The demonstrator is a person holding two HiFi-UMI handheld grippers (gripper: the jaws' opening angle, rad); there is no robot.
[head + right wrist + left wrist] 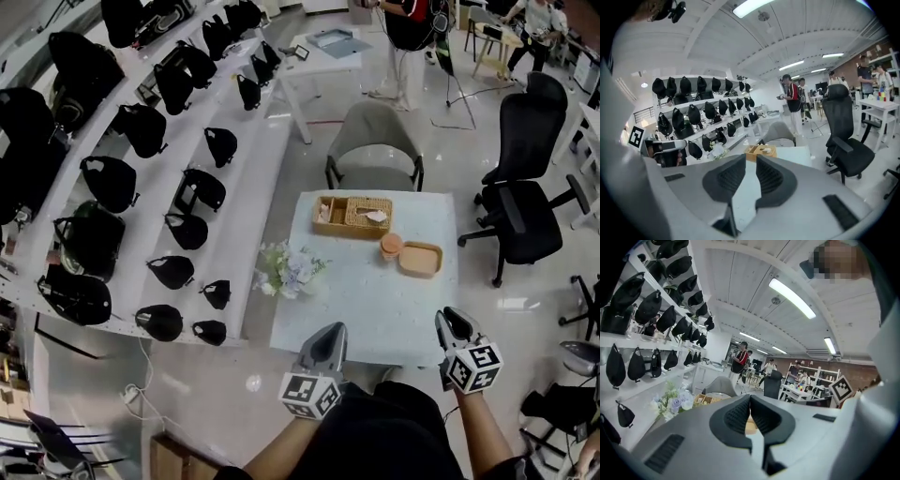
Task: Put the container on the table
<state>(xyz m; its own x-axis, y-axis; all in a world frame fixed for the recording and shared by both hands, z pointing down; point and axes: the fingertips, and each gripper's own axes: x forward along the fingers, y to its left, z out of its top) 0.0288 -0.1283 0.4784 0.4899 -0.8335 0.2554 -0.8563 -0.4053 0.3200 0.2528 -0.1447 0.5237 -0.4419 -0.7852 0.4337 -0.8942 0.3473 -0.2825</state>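
A peach square container point(420, 259) sits on the white table point(375, 309) at its right side, with a small round peach piece point(391, 247) beside it. Both grippers hover at the table's near edge, well short of the container. My left gripper point(335, 330) point(750, 398) has its pads touching at the tips with nothing between them. My right gripper point(451, 317) point(751, 158) shows a narrow gap between its jaws, and only the table top shows through it. Neither gripper touches anything.
A wicker tray point(352, 217) stands at the table's far side and a bunch of pale flowers point(289, 270) at its left edge. A grey chair point(375, 141) is behind the table, black office chairs point(520, 211) to the right, shelves of black bags point(141, 187) to the left.
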